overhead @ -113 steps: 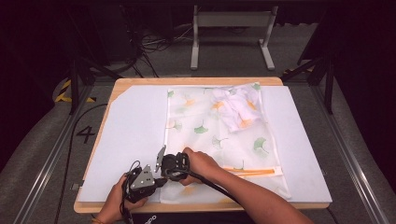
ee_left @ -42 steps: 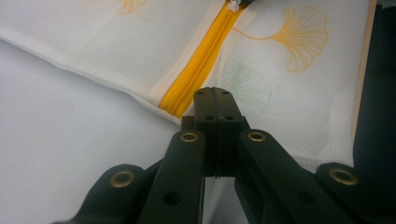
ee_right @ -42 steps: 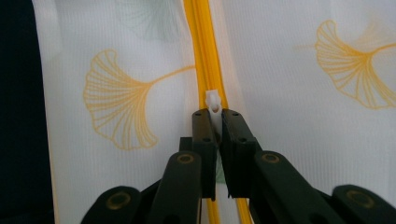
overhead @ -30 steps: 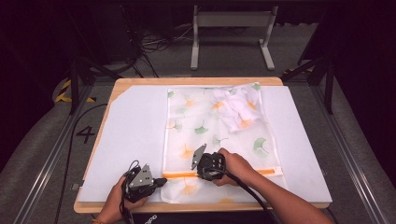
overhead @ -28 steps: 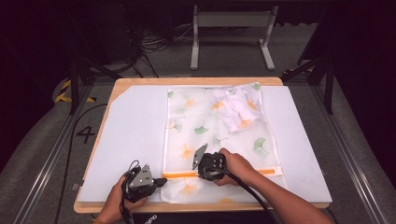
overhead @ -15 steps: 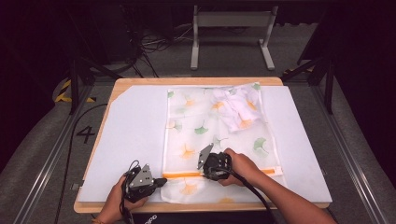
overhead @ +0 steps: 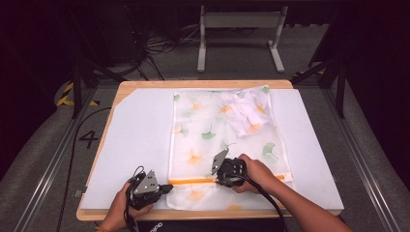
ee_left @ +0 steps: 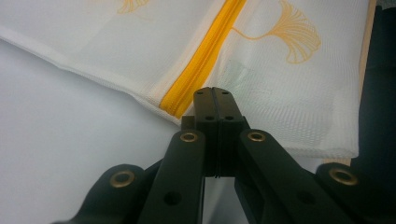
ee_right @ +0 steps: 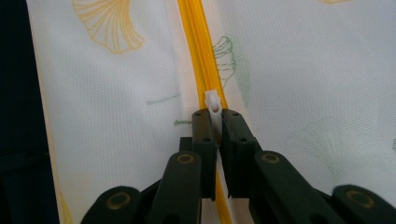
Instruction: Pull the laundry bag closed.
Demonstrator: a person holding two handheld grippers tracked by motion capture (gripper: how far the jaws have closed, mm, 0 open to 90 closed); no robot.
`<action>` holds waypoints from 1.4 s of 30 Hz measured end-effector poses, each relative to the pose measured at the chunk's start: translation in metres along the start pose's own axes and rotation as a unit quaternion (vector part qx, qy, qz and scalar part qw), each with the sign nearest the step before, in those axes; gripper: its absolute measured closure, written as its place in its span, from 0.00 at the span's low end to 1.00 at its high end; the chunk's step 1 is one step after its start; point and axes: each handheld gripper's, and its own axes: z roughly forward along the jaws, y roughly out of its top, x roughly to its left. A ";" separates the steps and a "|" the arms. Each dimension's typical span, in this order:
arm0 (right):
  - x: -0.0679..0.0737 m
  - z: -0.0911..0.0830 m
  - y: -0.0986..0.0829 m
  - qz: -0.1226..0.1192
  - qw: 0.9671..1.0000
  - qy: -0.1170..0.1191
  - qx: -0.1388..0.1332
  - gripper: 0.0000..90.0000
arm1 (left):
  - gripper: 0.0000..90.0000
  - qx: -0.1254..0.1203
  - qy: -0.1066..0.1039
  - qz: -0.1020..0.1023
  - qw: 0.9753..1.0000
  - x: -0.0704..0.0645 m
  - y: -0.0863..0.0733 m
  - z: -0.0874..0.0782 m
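Two grippers are working at the near end of a white mesh laundry bag (overhead: 227,140) that is lying flat on a white mat (overhead: 135,145) covering the wooden worktop (overhead: 121,89). The bag is printed with orange and green ginkgo leaves, and an orange zipper (overhead: 193,181) is running across it close to its near edge. A bundle of white cloth (overhead: 244,111) is sitting inside the bag at its far right corner.

The left gripper (overhead: 167,187) is sitting at the bag's near left corner, just beside the left end of the zipper. In the left gripper view its fingers (ee_left: 205,105) are pressed together, meeting on the mesh right next to the zipper's (ee_left: 201,70) end; whether any fabric is caught between them cannot be told.

The right gripper (overhead: 217,166) is resting over the zipper near the middle of the bag, with the person's right hand (overhead: 254,174) wrapped around it. In the right gripper view its fingers (ee_right: 203,123) are pinching the small white zipper pull (ee_right: 213,105), whose tip is sticking out just past the fingertips, with the orange zipper teeth (ee_right: 196,42) stretching away beyond it.
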 end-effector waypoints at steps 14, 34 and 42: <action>-0.001 -0.006 -0.013 0.006 1.000 -0.007 0.006 0.94 | 1.00 -0.001 0.000 0.000 1.000 0.000 0.000 0.000; -0.005 -0.014 -0.034 0.020 1.000 -0.008 0.002 0.94 | 1.00 -0.002 -0.001 -0.002 1.000 0.000 0.000 0.000; -0.006 -0.019 -0.042 0.029 0.999 -0.013 0.007 0.94 | 1.00 -0.002 -0.001 -0.002 1.000 0.000 0.000 0.000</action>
